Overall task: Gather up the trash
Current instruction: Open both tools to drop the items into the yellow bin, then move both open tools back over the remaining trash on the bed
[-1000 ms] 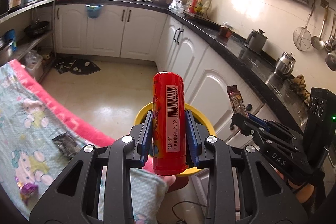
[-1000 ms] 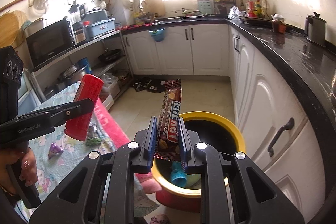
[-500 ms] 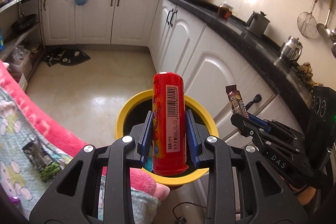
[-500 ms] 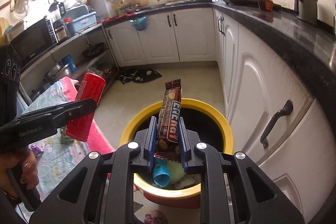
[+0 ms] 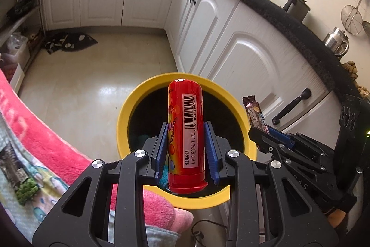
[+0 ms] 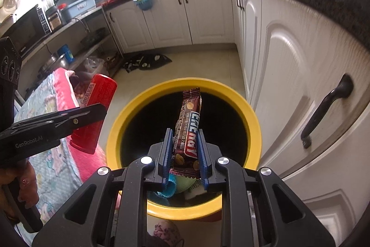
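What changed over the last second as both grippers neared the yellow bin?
Both grippers dipped toward the yellow bin, whose mouth now fills each view. The right gripper has just been opening its jaws slightly, the snack bar wrapper still between them. The left gripper still grips the red tube.

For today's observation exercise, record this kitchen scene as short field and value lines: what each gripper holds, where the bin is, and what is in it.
left gripper: shut on red tube, upright
right gripper: jaws just opening, brown bar between the pads
bin: yellow rim, on the floor by white cabinets, below both grippers
bin contents: some trash, blue and green items
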